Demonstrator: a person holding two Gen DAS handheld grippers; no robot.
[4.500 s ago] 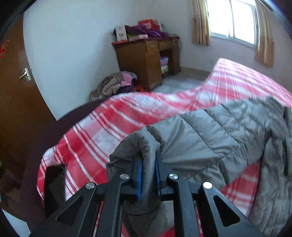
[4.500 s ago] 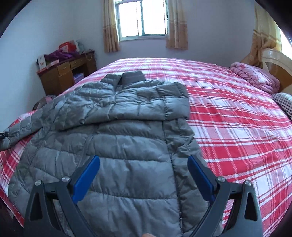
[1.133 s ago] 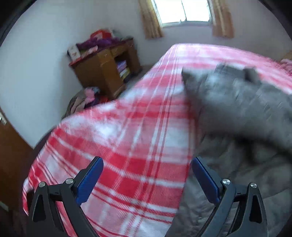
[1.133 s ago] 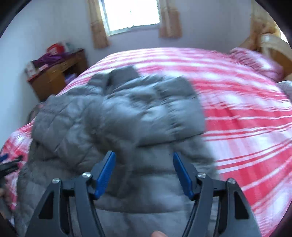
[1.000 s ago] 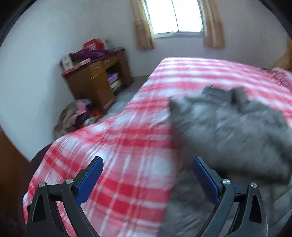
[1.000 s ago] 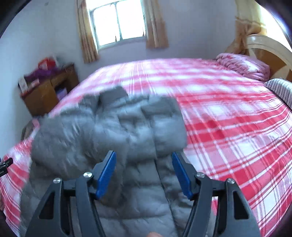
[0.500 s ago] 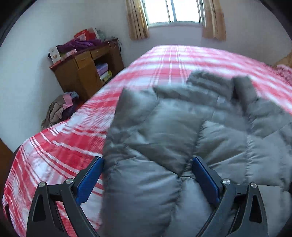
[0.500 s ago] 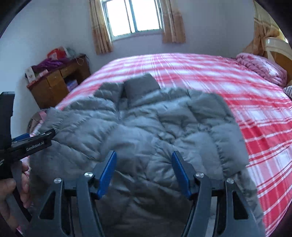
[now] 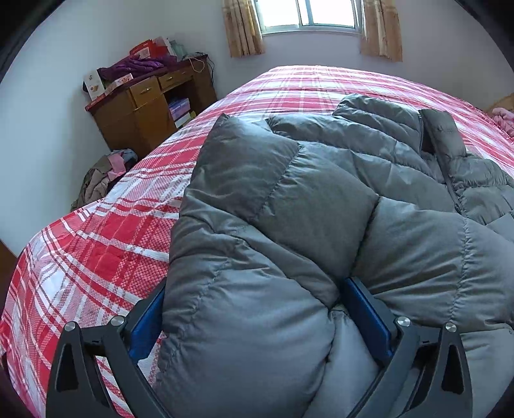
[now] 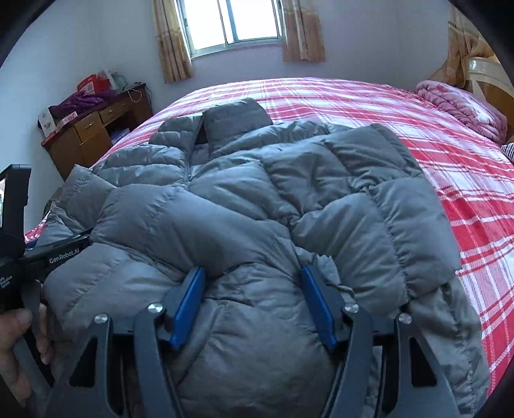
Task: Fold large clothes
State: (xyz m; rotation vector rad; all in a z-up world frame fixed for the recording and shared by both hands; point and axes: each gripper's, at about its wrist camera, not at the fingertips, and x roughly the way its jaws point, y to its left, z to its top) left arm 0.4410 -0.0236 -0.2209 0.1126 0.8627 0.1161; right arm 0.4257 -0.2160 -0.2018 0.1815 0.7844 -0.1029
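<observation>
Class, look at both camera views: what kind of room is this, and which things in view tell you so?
Most likely a home bedroom. A wide bed with a red plaid cover fills it, a folded pink quilt lies near the headboard, and a cluttered brown wooden desk stands by the curtained window.

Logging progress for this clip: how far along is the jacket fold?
Done: both sleeves lie folded across the grey puffer jacket on the plaid bed. In hand: the left gripper and right gripper straddle its near hem, jaws open. Left: folding the hem toward the collar.
</observation>
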